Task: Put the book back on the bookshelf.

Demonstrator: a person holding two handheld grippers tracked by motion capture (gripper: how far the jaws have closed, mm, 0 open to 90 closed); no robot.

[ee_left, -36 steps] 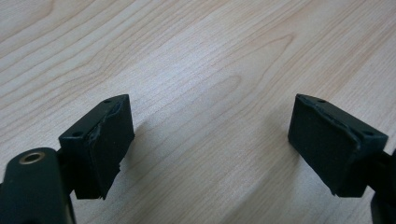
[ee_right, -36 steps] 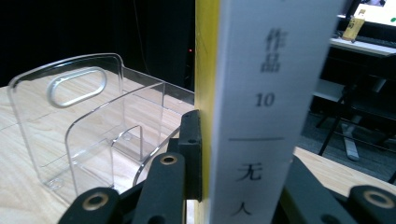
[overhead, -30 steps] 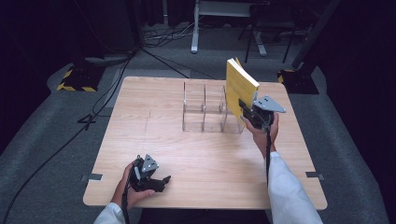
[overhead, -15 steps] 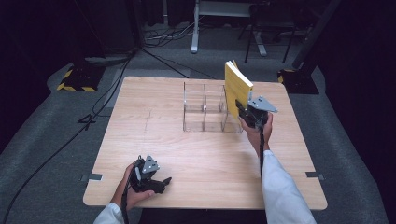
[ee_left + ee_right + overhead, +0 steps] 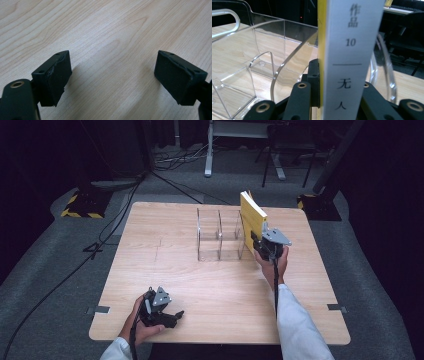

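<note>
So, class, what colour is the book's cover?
Yellow: the book shows it best in the high view.

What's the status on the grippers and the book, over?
Right gripper shut on yellow book, at clear rack's right slot. Left gripper open on table. Nothing blocking.

Right gripper (image 5: 342,105) has its jaws clamped on the yellow book (image 5: 352,57), white spine upright, with the clear acrylic rack (image 5: 262,65) right behind on the desk (image 5: 227,55).
</note>
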